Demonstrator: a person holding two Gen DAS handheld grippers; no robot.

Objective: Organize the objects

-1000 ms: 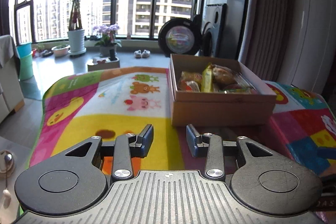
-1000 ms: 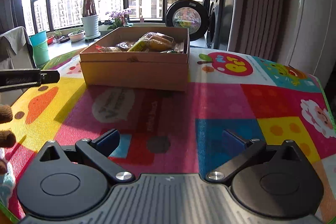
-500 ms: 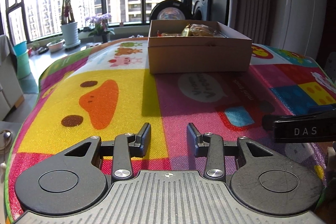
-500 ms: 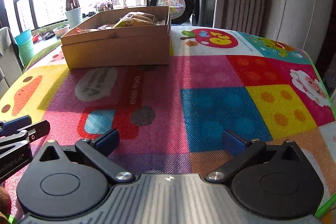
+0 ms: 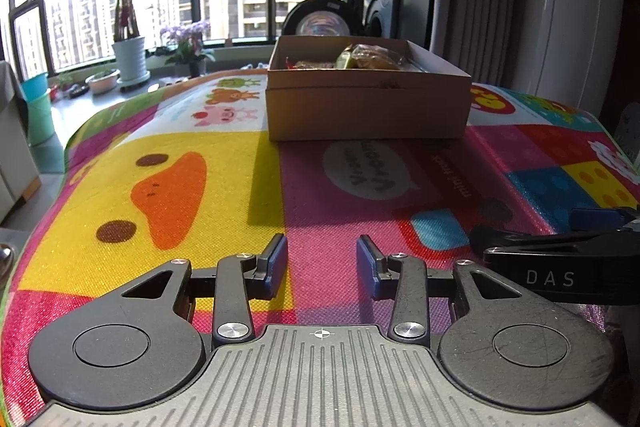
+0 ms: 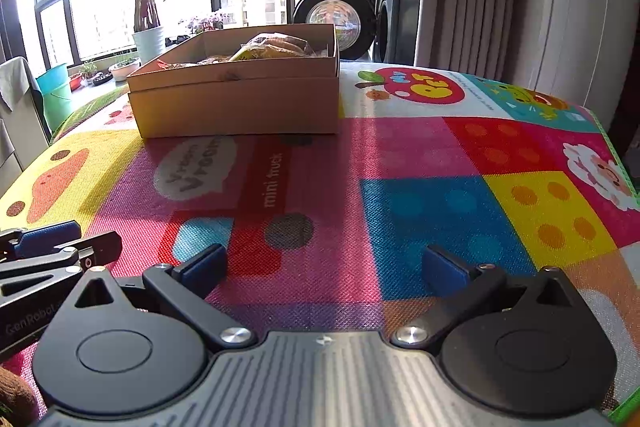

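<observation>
Two empty grippers low over the play mat, snack box beyond.

The left gripper (image 5: 322, 263) has its jaws narrowly parted, holding nothing; the right gripper (image 6: 326, 265) gapes wide, also empty, just beside it. Both hover above the colourful cartoon mat (image 6: 420, 155). Further ahead sits the open cardboard box (image 5: 368, 107), wrapped snacks (image 5: 368, 57) inside.

Left tool (image 5: 322, 261) narrowly parted, right tool (image 6: 324, 265) wide apart, both empty.
</observation>
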